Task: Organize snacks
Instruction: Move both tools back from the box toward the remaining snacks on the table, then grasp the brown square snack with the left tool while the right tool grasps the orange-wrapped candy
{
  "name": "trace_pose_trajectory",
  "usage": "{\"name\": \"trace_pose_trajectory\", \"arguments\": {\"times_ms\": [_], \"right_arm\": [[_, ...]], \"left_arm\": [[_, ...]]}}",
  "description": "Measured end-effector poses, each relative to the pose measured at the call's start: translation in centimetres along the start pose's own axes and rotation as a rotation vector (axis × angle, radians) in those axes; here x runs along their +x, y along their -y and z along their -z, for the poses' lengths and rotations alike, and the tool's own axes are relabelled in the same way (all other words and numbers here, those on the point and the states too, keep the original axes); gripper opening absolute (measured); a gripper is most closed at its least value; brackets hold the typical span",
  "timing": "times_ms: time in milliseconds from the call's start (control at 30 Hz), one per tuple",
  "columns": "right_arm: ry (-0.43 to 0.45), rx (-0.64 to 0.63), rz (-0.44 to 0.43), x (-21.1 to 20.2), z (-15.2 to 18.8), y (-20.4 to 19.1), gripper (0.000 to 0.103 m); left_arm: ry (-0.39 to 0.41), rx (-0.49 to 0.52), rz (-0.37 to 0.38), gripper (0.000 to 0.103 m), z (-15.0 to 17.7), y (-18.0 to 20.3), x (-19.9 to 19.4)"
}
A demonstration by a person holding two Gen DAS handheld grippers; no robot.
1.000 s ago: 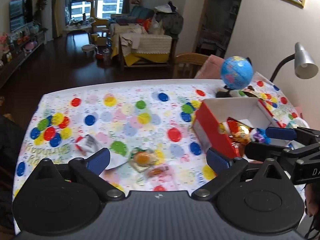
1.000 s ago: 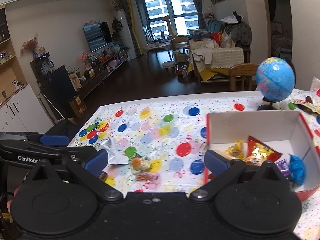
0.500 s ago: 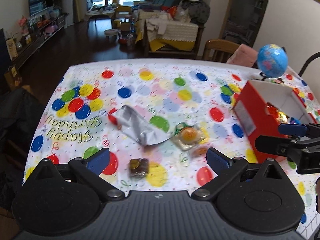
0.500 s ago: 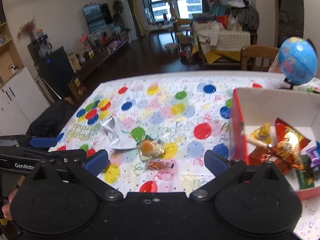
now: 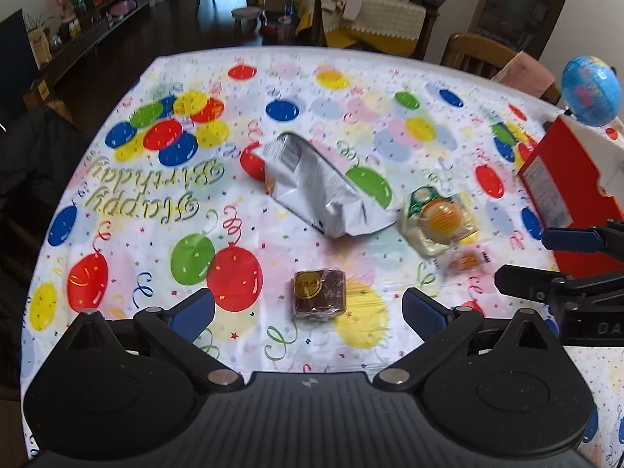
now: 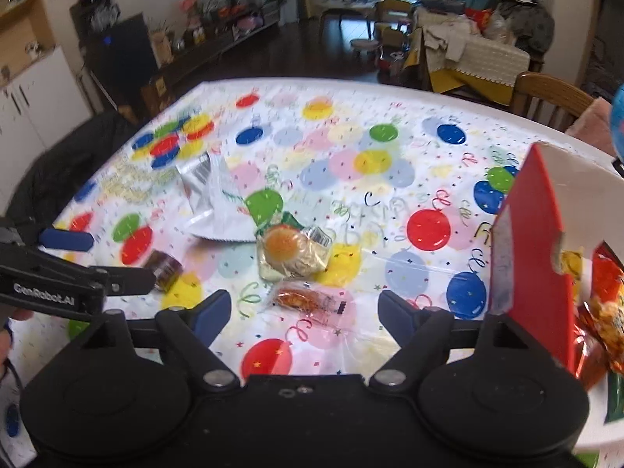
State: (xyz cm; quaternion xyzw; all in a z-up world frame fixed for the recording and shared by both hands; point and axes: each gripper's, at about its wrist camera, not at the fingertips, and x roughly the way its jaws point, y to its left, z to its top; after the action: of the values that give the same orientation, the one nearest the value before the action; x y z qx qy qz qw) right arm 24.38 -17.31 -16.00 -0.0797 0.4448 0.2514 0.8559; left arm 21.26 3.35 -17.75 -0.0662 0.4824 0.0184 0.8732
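Observation:
Several snacks lie on the balloon-print tablecloth. A brown wrapped cake (image 5: 319, 293) lies between the fingers of my open left gripper (image 5: 308, 314); it also shows in the right wrist view (image 6: 163, 270). A silver bag (image 5: 312, 187) lies beyond it. A clear pack with an orange round snack (image 5: 438, 220) and a small orange-red packet (image 5: 466, 263) lie to its right. My right gripper (image 6: 304, 312) is open, with the small packet (image 6: 306, 299) just ahead between its fingers and the orange pack (image 6: 290, 251) beyond. The red box (image 6: 534, 273) at right holds snacks.
A blue globe (image 5: 591, 91) stands behind the red box (image 5: 561, 183). A wooden chair (image 6: 550, 95) stands at the table's far side. A dark jacket (image 6: 66, 163) hangs at the left edge. The right gripper shows at the right of the left wrist view (image 5: 565, 261).
Both grippers have moved left and lower toward the loose snacks. The red box has slid to the right edge of both views. Both stay open.

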Motion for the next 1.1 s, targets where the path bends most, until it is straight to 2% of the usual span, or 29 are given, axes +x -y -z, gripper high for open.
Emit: {"name": "trace_pose_trajectory", "arguments": {"times_ms": [200, 433, 533, 633, 767, 833, 867, 900, 933, 1100], "right_arm": [[-0.066, -0.04, -0.007, 3.1, -0.1, 0.0, 0.07], [-0.088, -0.103, -0.006, 5.3, -0.4, -0.4, 0.059], [-0.083, -0.143, -0.008, 5.6, -0.2, -1.0, 0.056], [-0.079, -0.161, -0.015, 5.5, -0.2, -1.2, 0.046], [-0.076, -0.156, -0.022, 5.2, -0.1, -1.3, 0.037], [-0.076, -0.147, -0.021, 5.1, 0.0, -1.4, 0.036], [-0.074, -0.141, -0.02, 5.0, 0.2, -1.4, 0.035], [-0.072, -0.135, -0.018, 4.9, 0.3, -1.4, 0.033], [-0.072, -0.128, -0.017, 4.7, 0.4, -1.4, 0.027], [-0.055, -0.06, -0.012, 3.7, 0.8, -0.8, 0.023]], "left_arm": [[-0.045, -0.013, -0.011, 0.102, -0.1, -0.3, 2.2], [-0.052, 0.003, -0.017, 0.1, -0.3, -0.1, 3.4], [-0.068, 0.01, -0.007, 0.088, -0.4, 0.0, 3.9], [-0.055, 0.019, -0.01, 0.082, -0.4, 0.2, 3.8], [-0.052, 0.019, -0.006, 0.066, -0.5, 0.2, 3.6], [-0.052, 0.023, -0.003, 0.057, -0.5, 0.3, 3.5], [-0.053, 0.026, -0.005, 0.048, -0.4, 0.4, 3.4], [-0.054, 0.026, -0.006, 0.04, -0.4, 0.5, 3.3], [-0.056, 0.023, -0.001, 0.035, -0.4, 0.5, 3.3], [-0.061, 0.008, -0.004, 0.033, -0.2, 0.5, 2.9]]}}
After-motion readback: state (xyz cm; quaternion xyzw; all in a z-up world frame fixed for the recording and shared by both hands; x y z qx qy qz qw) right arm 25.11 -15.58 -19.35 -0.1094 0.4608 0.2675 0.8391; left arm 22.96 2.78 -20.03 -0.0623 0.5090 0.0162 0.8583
